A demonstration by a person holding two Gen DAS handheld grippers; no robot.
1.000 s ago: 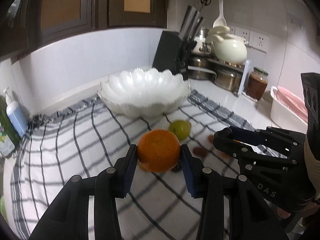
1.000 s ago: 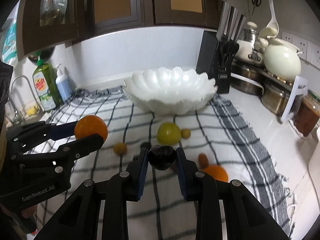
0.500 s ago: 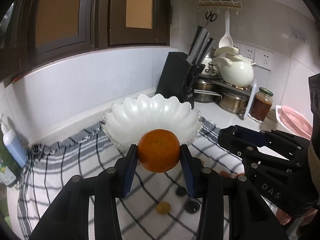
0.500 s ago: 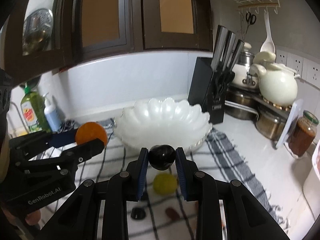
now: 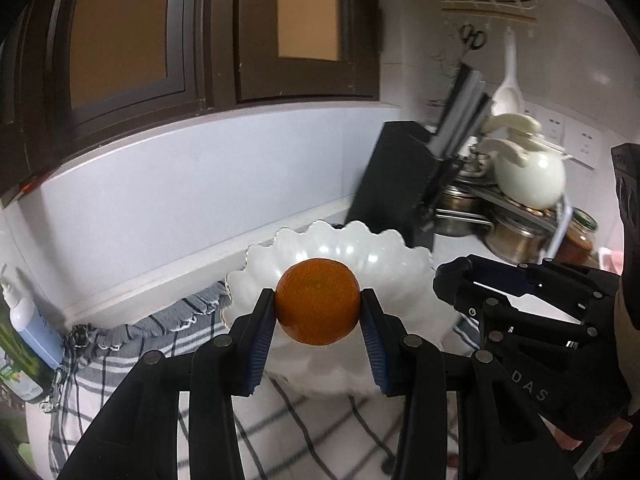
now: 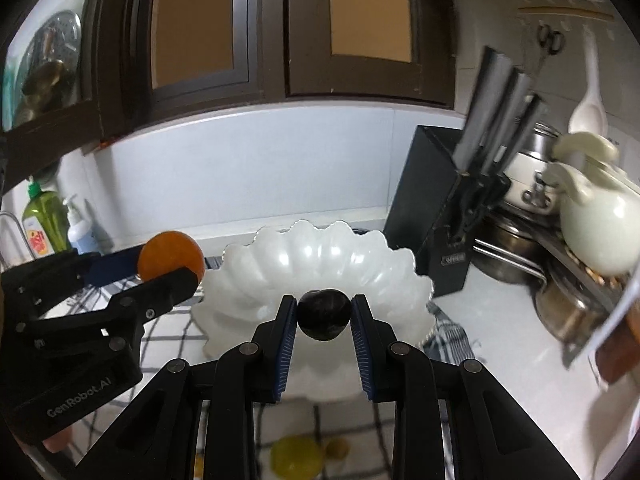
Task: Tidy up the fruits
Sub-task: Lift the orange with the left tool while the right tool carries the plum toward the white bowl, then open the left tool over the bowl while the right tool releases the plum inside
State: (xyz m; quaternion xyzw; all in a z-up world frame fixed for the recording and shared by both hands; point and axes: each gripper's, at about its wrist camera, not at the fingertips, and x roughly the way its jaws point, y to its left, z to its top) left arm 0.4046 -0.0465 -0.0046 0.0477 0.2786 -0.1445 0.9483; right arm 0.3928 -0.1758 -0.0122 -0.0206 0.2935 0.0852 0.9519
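Observation:
My left gripper (image 5: 319, 314) is shut on an orange (image 5: 318, 301) and holds it in the air just in front of the white scalloped bowl (image 5: 396, 256). My right gripper (image 6: 324, 317) is shut on a dark plum (image 6: 324, 314), also raised in front of the bowl (image 6: 320, 256). The left gripper with the orange (image 6: 171, 255) shows at the left of the right wrist view. The right gripper (image 5: 460, 280) shows at the right of the left wrist view. A green fruit (image 6: 295, 457) and a small yellow fruit (image 6: 337, 448) lie on the checked cloth (image 6: 168, 328) below.
A black knife block (image 6: 436, 208) stands right of the bowl, with steel pots (image 6: 516, 256) and a cream kettle (image 6: 596, 216) beyond. Soap bottles (image 6: 44, 220) stand at the far left. Dark cabinets (image 6: 260, 32) hang overhead.
Both grippers have risen from the cloth with their fruit and moved toward the bowl, which now sits right behind the fingertips. The loose fruits have dropped low in view.

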